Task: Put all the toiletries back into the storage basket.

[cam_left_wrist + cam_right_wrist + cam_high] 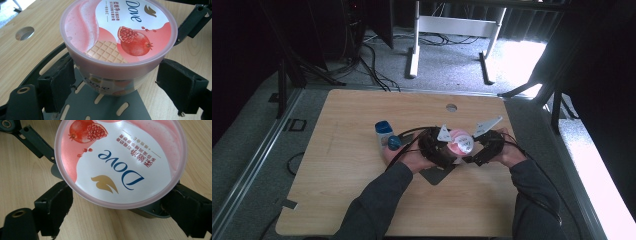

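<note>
The pink tub [117, 40] sat between the jaws of the left gripper [120, 85], its lid just above both pads; the left pad seemed to touch the tub's side, while the right pad stood a little apart, so a firm hold could not be told. The right gripper [117, 210] faced it from the other side, jaws spread wide below the lid's rim, gripping nothing. The tub stood on a grey plate [107, 107] on the bench [352, 165]. Beyond the left gripper's outer jaw lay a blue bottle [384, 132].
</note>
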Motion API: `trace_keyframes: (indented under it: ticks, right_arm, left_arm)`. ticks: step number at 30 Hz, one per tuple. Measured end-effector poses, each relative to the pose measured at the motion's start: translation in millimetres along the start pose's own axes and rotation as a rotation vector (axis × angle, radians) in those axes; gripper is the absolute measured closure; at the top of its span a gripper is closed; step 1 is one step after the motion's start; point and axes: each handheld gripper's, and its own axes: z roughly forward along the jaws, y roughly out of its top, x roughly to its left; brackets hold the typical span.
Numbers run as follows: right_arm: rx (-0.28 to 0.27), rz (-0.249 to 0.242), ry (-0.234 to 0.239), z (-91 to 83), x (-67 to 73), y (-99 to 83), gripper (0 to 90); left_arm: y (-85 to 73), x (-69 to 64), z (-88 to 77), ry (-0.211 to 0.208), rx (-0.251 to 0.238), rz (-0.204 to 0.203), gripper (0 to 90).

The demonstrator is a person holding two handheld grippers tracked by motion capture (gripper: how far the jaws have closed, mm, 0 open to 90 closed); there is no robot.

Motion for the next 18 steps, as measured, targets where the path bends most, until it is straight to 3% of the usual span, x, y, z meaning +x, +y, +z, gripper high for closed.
trace_keyframes:
  ticks: [12, 18]
  right_arm:
    - [0.021, 0.012, -0.008, 5.4, -9.1, 3.2, 11.4]
    - [0.029, 0.017, -0.009, 8.8, -13.1, 4.8, 11.5]
  left_arm:
    - [-1.9, 8.7, 7.6, 0.002, -0.003, -0.039, 15.5]
    - [-2.8, 11.2, 10.5, 0.013, -0.001, -0.04, 15.5]
